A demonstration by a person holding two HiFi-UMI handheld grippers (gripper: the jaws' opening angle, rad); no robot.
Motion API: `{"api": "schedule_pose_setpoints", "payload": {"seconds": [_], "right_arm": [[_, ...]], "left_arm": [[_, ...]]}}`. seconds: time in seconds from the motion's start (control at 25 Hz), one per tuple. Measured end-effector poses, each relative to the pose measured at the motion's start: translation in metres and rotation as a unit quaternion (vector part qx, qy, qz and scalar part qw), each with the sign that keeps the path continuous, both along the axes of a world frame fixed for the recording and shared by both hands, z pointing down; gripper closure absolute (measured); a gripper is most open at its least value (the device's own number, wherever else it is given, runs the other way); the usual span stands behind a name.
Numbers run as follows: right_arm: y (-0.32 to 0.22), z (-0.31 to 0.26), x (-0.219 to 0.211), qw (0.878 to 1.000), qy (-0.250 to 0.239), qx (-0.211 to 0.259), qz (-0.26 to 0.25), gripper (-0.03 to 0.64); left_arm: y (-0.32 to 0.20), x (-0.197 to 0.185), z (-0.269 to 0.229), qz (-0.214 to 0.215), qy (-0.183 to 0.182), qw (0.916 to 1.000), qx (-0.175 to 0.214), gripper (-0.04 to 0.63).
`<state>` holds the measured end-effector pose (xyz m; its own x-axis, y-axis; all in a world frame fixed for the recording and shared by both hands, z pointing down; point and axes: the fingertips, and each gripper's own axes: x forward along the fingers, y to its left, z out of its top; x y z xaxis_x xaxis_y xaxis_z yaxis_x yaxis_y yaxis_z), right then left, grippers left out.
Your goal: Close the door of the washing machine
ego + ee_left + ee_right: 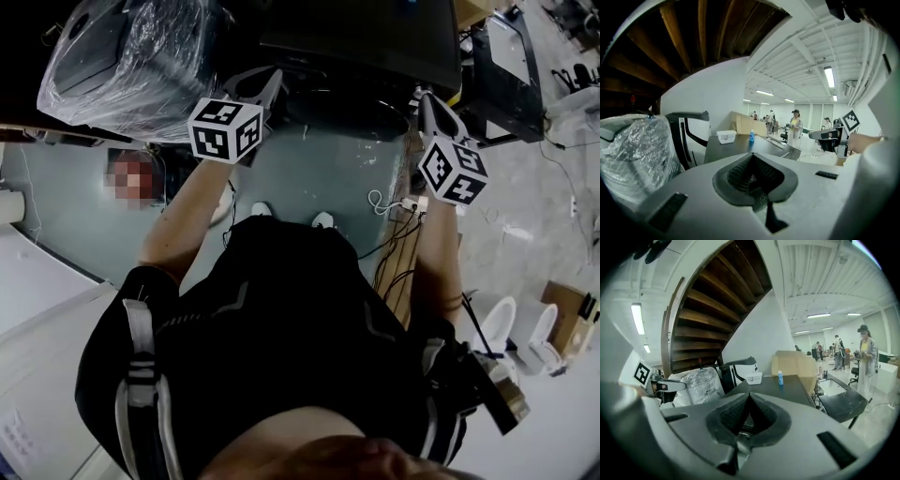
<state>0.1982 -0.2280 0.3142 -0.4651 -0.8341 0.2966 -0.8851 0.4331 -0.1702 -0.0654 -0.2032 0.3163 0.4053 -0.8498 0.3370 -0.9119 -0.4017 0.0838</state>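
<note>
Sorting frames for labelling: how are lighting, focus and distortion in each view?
Head view: dim, the person's dark clothing loses detail. Left gripper view: strong fisheye curving, ceiling light glares, near foreground blurred. Right gripper view: same curving, black corners, plastic-wrapped bundle glints, background sharp.

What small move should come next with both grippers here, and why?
Probably lower both grippers and turn to look for the washing machine. The left gripper and right gripper are shut and empty, held up and pointing over a dark table; no washing machine or its door shows in any view.
</note>
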Motion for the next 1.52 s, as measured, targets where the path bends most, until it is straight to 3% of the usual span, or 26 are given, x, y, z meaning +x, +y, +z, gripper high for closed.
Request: {"api": "schedule_pose_setpoints", "payload": {"seconds": [0.24,0.52,0.64,0.8,1.08,1.52], "right_arm": [[0.014,-0.066,-0.032,0.999,-0.001,0.047,0.005,0.612],[0.035,-0.127,-0.073,0.994,0.014,0.108,0.026,0.612],[0.044,-0.143,-0.087,0.991,0.014,0.125,0.034,0.612],[0.052,-0.149,-0.103,0.99,0.023,0.133,0.04,0.614],[0.057,-0.15,-0.125,0.99,0.032,0.133,0.04,0.614],[0.063,-0.154,-0.129,0.988,0.049,0.142,0.045,0.614]], "left_arm": [[0.007,-0.042,-0.061,0.007,0.015,0.9977,0.066,0.592],[0.02,-0.09,-0.107,0.015,0.048,0.9931,0.106,0.592],[0.029,-0.11,-0.121,0.012,0.046,0.9914,0.122,0.592],[0.035,-0.134,-0.132,0.0,0.017,0.989,0.147,0.592],[0.041,-0.161,-0.125,-0.017,0.038,0.9892,0.14,0.592],[0.049,-0.167,-0.126,-0.015,0.035,0.9881,0.149,0.592]]}}
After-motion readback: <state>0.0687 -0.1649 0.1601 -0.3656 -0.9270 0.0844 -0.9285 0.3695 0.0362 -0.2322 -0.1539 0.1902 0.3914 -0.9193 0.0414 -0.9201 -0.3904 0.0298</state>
